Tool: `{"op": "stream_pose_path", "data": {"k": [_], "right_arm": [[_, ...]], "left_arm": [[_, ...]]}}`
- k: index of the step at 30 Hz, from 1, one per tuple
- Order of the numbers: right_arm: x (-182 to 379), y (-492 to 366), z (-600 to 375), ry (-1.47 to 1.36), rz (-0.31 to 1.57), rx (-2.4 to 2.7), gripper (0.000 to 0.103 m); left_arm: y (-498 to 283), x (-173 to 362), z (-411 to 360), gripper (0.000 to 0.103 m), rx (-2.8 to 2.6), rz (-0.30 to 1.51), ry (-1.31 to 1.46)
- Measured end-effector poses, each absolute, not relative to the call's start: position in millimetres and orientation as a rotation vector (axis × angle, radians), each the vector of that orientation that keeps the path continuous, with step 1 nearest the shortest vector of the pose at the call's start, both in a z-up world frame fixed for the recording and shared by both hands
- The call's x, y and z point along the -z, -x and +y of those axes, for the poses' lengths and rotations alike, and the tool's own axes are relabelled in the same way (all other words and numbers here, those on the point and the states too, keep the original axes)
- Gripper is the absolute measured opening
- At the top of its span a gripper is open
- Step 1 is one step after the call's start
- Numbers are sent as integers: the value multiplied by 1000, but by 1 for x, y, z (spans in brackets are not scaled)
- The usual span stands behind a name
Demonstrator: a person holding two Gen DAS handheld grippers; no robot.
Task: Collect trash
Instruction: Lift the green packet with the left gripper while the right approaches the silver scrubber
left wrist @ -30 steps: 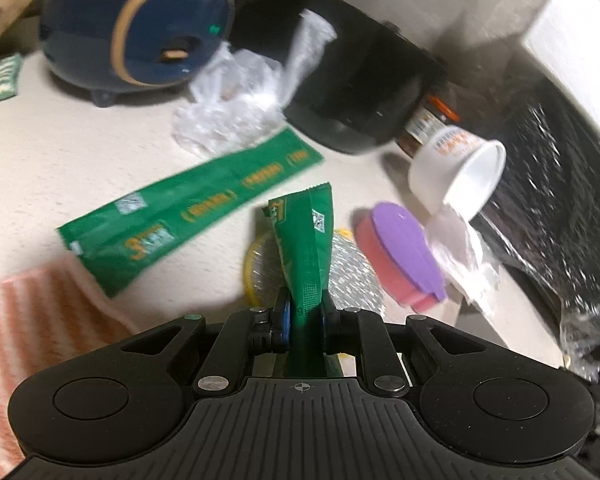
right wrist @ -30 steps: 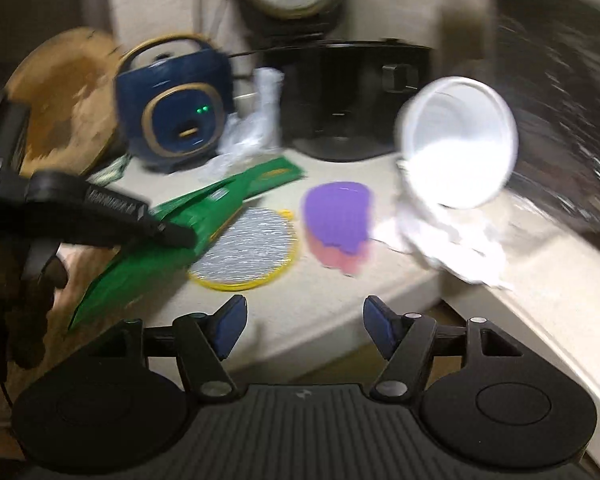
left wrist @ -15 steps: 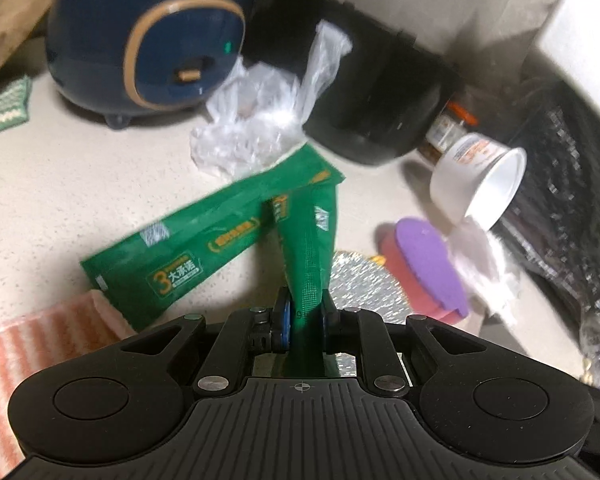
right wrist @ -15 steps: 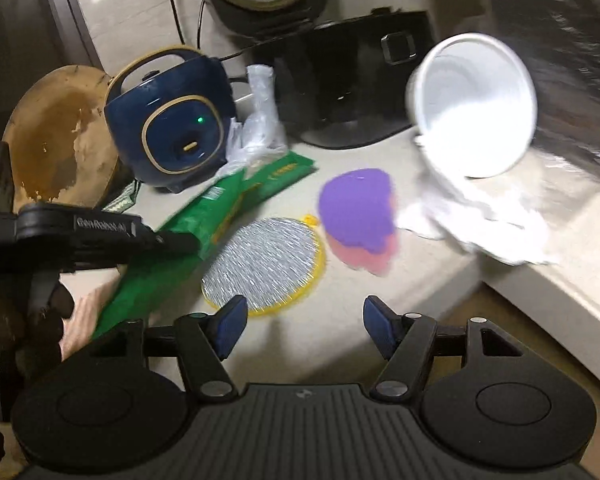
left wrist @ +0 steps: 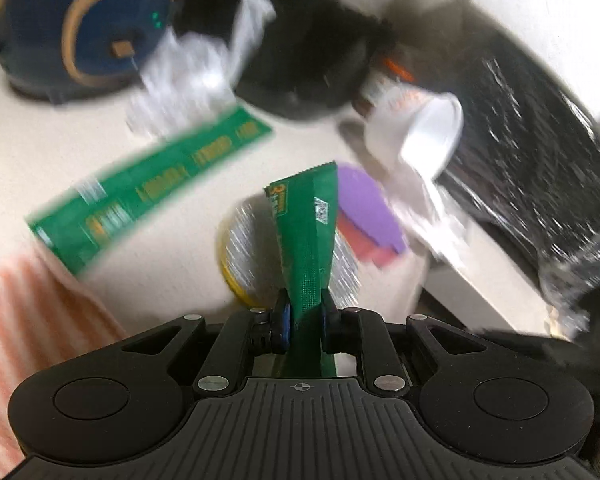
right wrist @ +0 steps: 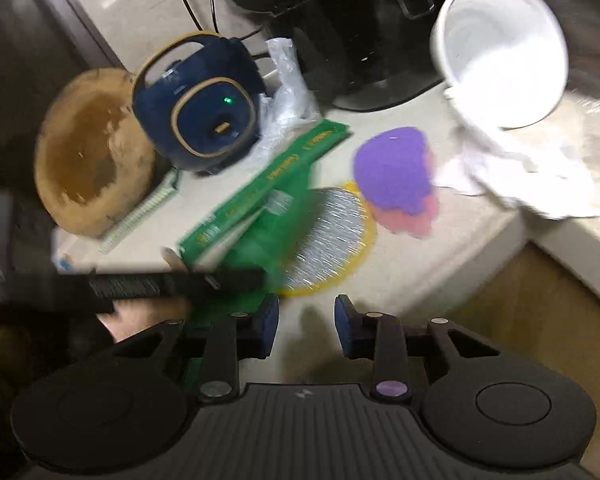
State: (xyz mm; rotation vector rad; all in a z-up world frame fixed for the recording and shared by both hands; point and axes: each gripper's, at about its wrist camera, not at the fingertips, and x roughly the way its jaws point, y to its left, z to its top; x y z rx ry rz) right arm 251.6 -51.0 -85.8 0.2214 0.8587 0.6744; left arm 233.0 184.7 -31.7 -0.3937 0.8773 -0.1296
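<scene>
Green wrapper (left wrist: pixel 306 248) upright, pinched by left hand-held gripper (left wrist: pixel 304 316).

A pale speckled countertop (right wrist: pixel 440 248) carries everything. Taking the round silver scrubber with a yellow rim (right wrist: pixel 328 240) as the landmark: a purple-and-pink sponge (right wrist: pixel 396 176) lies just right of it, a long green packet (right wrist: pixel 276 172) stretches away to its upper left, and crumpled clear plastic (right wrist: pixel 288 96) sits beyond that beside a navy cooker (right wrist: pixel 200 108). Far right, a tipped white cup (right wrist: pixel 500 52) rests over crumpled white paper (right wrist: pixel 528 176). A striped orange cloth (left wrist: pixel 28 312) lies to the left.
</scene>
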Motion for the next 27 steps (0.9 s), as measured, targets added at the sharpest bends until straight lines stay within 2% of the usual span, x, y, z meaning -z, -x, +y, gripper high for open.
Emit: {"op": "stream_pose_path", "data": {"k": [5,7,14,20,23,26,27], "right_arm": [[83,-264,-48,-185,825,-609,32],[84,-278,-41,-204,827,-595,43],[98,-318,-27,-322,917,-568,43],[75,-275,-48,-237,853,-652,44],[80,-251,-60,-135,854,-588,45],[95,-250,-72,-201,912,-544,62],[101,-254,-75,-250,947,-535,62]], "left_arm": [[-261,35,209,17,-25,851,369],[-271,46,215,17,-30,881,392],[-269,51,207,18,53,909,410],[-246,49,194,17,116,942,417],[-234,43,186,17,96,927,370],[-231,41,183,17,117,926,376],[-231,43,182,17,134,935,388]]}}
